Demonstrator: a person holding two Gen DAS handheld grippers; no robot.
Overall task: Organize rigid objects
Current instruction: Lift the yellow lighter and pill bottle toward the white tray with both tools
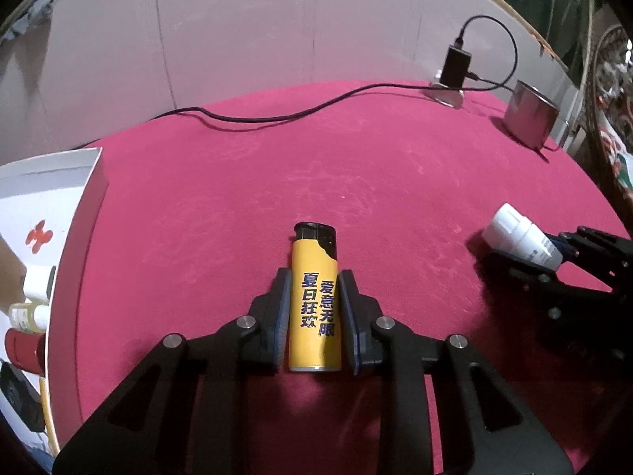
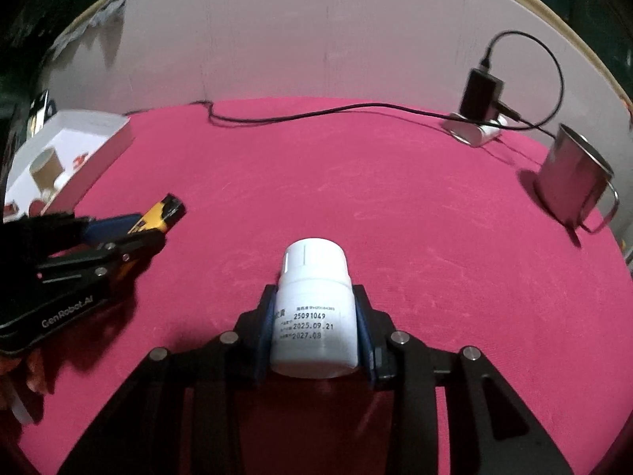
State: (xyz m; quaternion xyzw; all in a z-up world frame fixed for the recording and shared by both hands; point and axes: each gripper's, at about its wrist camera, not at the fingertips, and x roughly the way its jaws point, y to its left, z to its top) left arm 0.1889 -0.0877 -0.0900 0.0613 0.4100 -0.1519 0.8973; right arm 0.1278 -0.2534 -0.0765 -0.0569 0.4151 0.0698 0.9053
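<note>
My left gripper [image 1: 313, 277] is shut on a yellow lighter [image 1: 314, 301] with a black top and dark blue characters, held above the red tablecloth. It also shows in the right wrist view [image 2: 158, 217], at the left. My right gripper [image 2: 314, 291] is shut on a white pill bottle [image 2: 312, 316] with printed dates, cap pointing forward. The bottle also shows in the left wrist view [image 1: 520, 237], at the right edge. A white box [image 1: 59, 182] with several small items inside stands at the left; it shows in the right wrist view [image 2: 95, 138] too.
A metal mug [image 2: 569, 182] stands at the far right. A black charger on a white base [image 2: 480, 118] sits at the back, its black cable [image 2: 316, 113] running across the rear of the red table [image 2: 356, 198]. A pale wall closes the back.
</note>
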